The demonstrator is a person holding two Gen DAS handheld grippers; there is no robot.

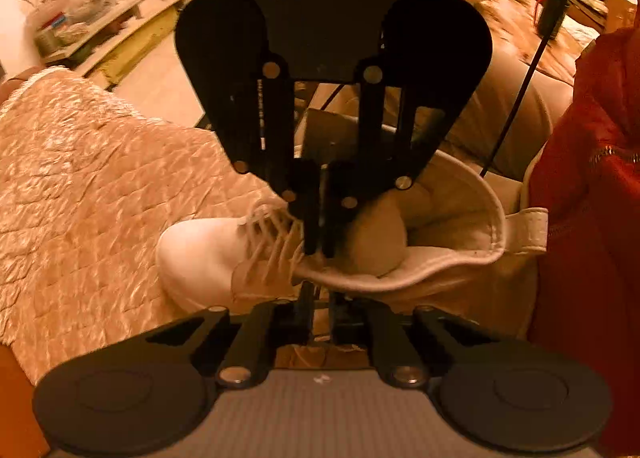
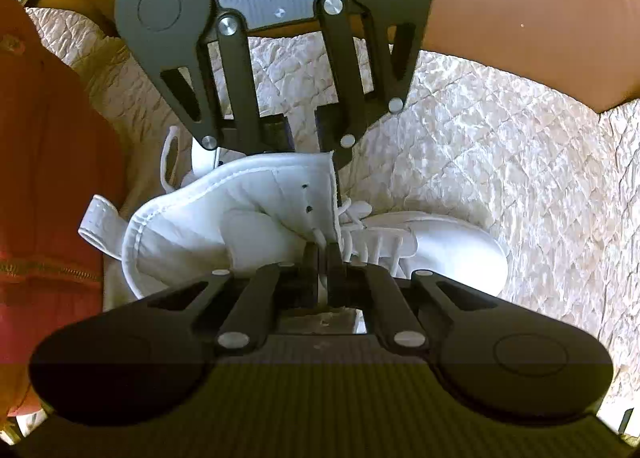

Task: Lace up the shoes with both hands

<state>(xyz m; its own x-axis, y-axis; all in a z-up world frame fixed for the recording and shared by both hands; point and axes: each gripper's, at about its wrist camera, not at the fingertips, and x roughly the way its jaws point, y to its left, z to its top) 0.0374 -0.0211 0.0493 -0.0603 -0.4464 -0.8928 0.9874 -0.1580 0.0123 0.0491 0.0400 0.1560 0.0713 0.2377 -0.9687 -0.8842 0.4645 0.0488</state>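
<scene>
We see the white leather high-top boot [image 2: 280, 213] lying mid-quilt on the cream quilted cover [image 2: 500, 161], open cover beyond the toe. Left gripper [image 1: 320, 294] and right gripper [image 2: 323, 254] closed at its white laces [image 2: 372, 242]; grip unclear.

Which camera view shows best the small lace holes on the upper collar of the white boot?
The right wrist view. There the white high-top boot turns its open collar flap to the camera, and two dark eyelets stand out clearly. In the left wrist view the same boot shows its laces and padded lining, but no empty eyelets can be made out.
</scene>
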